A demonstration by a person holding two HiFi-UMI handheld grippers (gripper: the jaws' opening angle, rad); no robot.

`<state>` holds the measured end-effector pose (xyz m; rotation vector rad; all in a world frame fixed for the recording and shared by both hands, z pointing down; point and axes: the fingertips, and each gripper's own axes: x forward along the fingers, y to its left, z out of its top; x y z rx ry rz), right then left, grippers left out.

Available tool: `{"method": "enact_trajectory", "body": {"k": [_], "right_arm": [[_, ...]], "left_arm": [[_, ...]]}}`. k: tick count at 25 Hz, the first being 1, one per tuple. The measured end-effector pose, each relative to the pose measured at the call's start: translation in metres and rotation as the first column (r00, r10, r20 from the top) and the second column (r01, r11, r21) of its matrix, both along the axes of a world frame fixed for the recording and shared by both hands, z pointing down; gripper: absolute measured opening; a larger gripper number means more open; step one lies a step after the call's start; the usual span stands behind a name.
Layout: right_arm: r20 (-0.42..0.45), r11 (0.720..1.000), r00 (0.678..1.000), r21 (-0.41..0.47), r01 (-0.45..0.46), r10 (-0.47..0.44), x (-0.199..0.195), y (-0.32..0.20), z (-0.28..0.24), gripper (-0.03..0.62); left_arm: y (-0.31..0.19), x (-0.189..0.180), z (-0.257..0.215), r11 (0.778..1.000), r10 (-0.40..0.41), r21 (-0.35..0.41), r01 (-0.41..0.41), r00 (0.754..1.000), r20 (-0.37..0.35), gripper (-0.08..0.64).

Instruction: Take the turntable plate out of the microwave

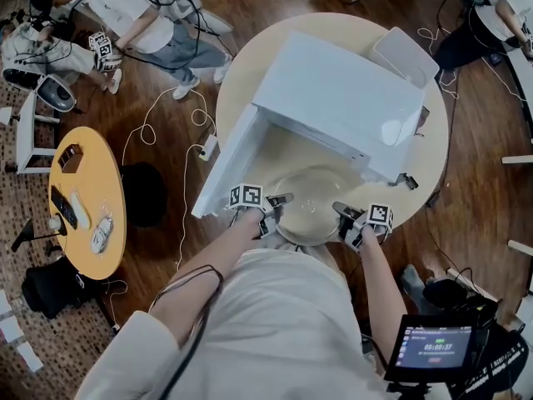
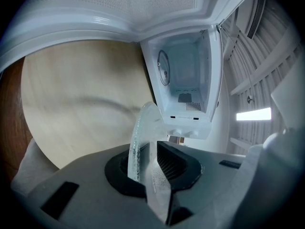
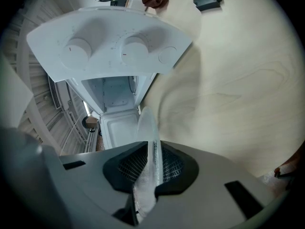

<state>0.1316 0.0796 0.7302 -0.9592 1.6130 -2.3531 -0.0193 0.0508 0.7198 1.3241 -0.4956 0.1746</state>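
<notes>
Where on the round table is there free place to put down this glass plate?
Widest bare patch: the table in front of the microwave, between its open door and the near rim, under the glass plate. A narrow bare strip runs left of the microwave, beyond the door. The far right is crowded by a white flat object.

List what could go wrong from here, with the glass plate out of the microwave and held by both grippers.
1. Grip: the left gripper and right gripper each pinch only the rim of the glass turntable plate, on opposite sides; smooth glass could slip.
2. Drop: the plate hangs at the round table's near edge, so a fall might reach the wooden floor.
3. The open microwave door stands close beside the left gripper; a sideways move could knock it.
</notes>
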Motion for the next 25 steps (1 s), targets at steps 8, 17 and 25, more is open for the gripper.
{"method": "enact_trajectory", "body": {"k": [8, 17, 25], "right_arm": [[0.009, 1.0, 1.0, -0.018, -0.013, 0.013, 0.004, -0.005, 0.006, 0.035], [0.008, 0.999, 1.0, -0.03, -0.01, 0.011, 0.005, -0.006, 0.012, 0.037], [0.009, 0.999, 1.0, -0.038, -0.012, 0.012, 0.002, -0.009, 0.014, 0.038]], "left_arm": [[-0.006, 0.004, 0.005, 1.0, 0.003, -0.007, -0.003, 1.0, 0.01, 0.049], [-0.007, 0.006, 0.009, 1.0, 0.006, -0.019, -0.005, 1.0, 0.018, 0.049], [-0.01, 0.004, 0.013, 1.0, 0.006, -0.026, -0.005, 1.0, 0.026, 0.049]]}}
